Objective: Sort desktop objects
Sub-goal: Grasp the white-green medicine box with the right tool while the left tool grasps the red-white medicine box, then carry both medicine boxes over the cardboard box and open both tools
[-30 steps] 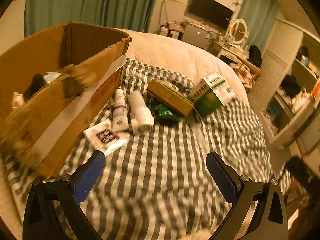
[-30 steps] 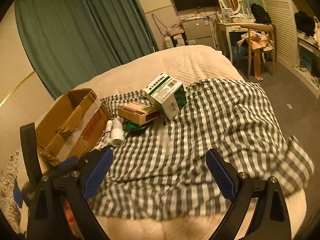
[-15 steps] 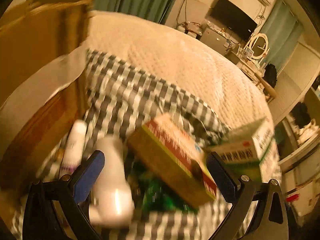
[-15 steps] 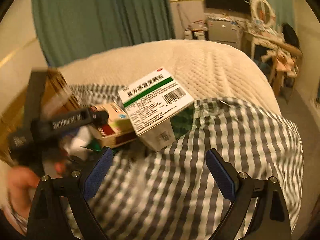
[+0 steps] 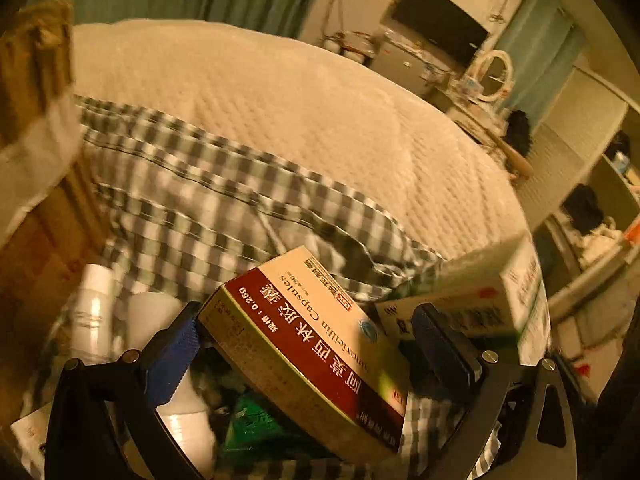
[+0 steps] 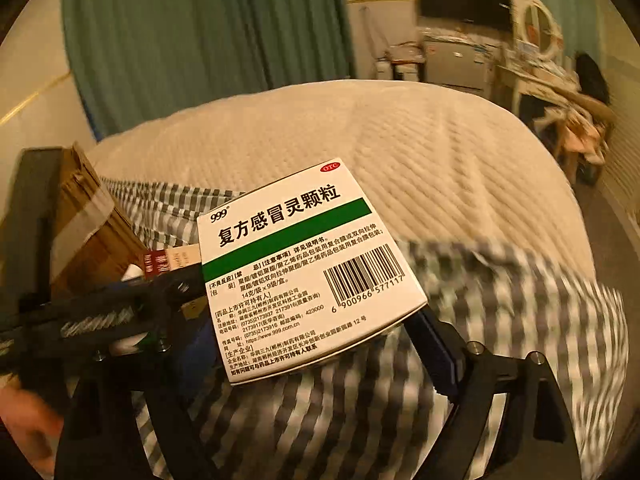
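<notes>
Your left gripper (image 5: 308, 344) sits low over a grey-and-white checked cloth (image 5: 208, 200) spread on a cream quilted bed (image 5: 320, 108). At the far left stands a brown cardboard box (image 5: 36, 216) with pale tape across its wall. Just right of it, 2 white bottles (image 5: 94, 312) lie on the cloth, the nearer one partly behind your left gripper's blue left pad (image 5: 176, 354). Next comes a dark red and cream medicine box (image 5: 316, 344), tilted, lying between the 2 blue pads with its left corner at the left pad. The jaws stand wide apart around it; the right pad looks clear of it, though you cannot tell for certain. A green packet (image 5: 256, 420) lies under that box. Further right, a green and white medicine box (image 5: 480, 296) stands just behind the right pad.

In your right wrist view, your hand (image 6: 24, 420) shows blurred at the lower left edge, holding the black frame of the left gripper (image 6: 104, 320), which crosses in front of the cardboard box (image 6: 92, 232) and the red box (image 6: 160, 262). Right of that, the green and white medicine box (image 6: 304, 264) fills the centre, its barcode face up, between the spread pads of your right gripper (image 6: 320, 360). Whether those pads touch it you cannot tell. The checked cloth (image 6: 500, 320) runs on to the right, blurred.
</notes>
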### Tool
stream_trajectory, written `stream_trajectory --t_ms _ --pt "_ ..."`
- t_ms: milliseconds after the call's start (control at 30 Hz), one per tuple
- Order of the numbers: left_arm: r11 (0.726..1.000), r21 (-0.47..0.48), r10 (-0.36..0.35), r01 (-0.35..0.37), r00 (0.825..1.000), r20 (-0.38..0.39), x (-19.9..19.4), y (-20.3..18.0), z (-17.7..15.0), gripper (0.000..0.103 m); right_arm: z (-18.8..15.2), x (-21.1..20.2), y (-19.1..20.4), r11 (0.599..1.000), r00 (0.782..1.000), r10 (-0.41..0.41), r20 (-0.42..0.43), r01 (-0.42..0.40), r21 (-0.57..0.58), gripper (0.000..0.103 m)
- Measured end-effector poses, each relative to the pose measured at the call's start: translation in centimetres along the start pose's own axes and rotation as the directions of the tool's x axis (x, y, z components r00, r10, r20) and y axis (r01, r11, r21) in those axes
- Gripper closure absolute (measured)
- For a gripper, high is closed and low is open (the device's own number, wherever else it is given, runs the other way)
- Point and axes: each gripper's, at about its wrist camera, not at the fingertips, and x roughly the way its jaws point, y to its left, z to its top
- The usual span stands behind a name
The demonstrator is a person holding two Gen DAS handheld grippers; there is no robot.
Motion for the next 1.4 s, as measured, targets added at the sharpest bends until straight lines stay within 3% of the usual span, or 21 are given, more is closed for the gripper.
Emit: stream_trajectory --t_ms 67,133,200,233,267,333,400,533,667,833,933,1133,1300,1400 --pt "1.000 -0.011 -0.023 0.022 0.999 -0.024 0.6 0.8 -0.2 0.000 -1.3 -2.5 -0.4 0.998 0.998 -0.032 0.046 0.029 0.059 0.017" --pt "0.999 0.009 -0.050 0.050 0.999 0.021 0.2 0.9 -0.3 0.005 -2.1 -4.2 -0.5 0.996 0.997 -0.045 0.067 0.039 0.085 0.017" --pt "0.998 -0.002 -0.067 0.067 0.995 0.068 -1.1 1.0 -0.3 0.031 -2.5 -5.8 -1.0 0.993 0.997 -0.025 0.072 0.017 0.117 0.017" --pt "0.997 0.006 -0.075 0.075 0.994 0.076 -1.5 0.9 -0.2 0.052 -2.7 -6.6 -1.4 0.990 0.998 -0.014 0.067 0.005 0.140 0.017" --pt "0.995 0.045 -0.097 0.093 0.991 0.087 -2.1 0.3 -0.2 0.059 -2.7 -6.8 -1.4 0.988 0.998 -0.003 0.065 -0.007 0.155 0.017" --pt "0.987 0.145 -0.081 0.064 0.991 0.110 -2.9 -1.2 -0.5 0.060 -2.6 -7.7 -2.1 0.974 0.997 0.053 0.065 -0.066 0.216 0.017" --pt "0.969 0.244 -0.072 0.038 0.989 0.130 -3.5 -2.9 -1.3 0.063 -2.5 -8.3 -2.2 0.970 0.997 0.056 0.059 -0.068 0.235 0.017" --pt "0.953 0.291 -0.121 0.088 0.988 0.096 -4.8 -4.2 -2.4 0.069 -3.0 -10.7 -1.8 0.979 0.999 0.002 0.048 -0.012 0.204 0.019" --pt "0.933 0.355 -0.091 0.051 0.991 0.096 -7.7 -5.2 -3.7 0.071 -3.9 -12.1 -1.4 0.974 0.999 -0.020 0.027 0.013 0.227 0.019" --pt "0.938 0.342 -0.099 0.056 0.989 0.109 -12.0 -4.8 -4.2 0.072 -4.6 -14.5 0.1 0.974 0.999 -0.040 0.007 0.038 0.221 0.019" --pt "0.927 0.374 -0.047 -0.016 0.986 0.160 -16.3 -4.0 -6.7 0.072 -5.1 -16.6 1.7 0.979 0.999 -0.045 0.012 0.041 0.200 0.019" --pt "0.920 0.393 -0.072 -0.004 0.981 0.178 -22.3 -2.3 -10.6 0.072 -6.2 -19.6 6.1 0.985 1.000 -0.023 -0.007 0.024 0.170 0.019" --pt "0.938 0.347 -0.092 0.013 0.973 0.212 -26.6 -0.1 -9.4 0.072 -4.2 -22.9 11.3 0.994 0.998 0.002 0.058 -0.008 0.113 0.019" --pt "0.951 0.309 -0.090 0.006 0.962 0.259 -29.8 1.8 -6.8 0.072 -2.0 -24.0 15.0 0.996 0.995 0.038 0.097 -0.045 0.072 0.019"
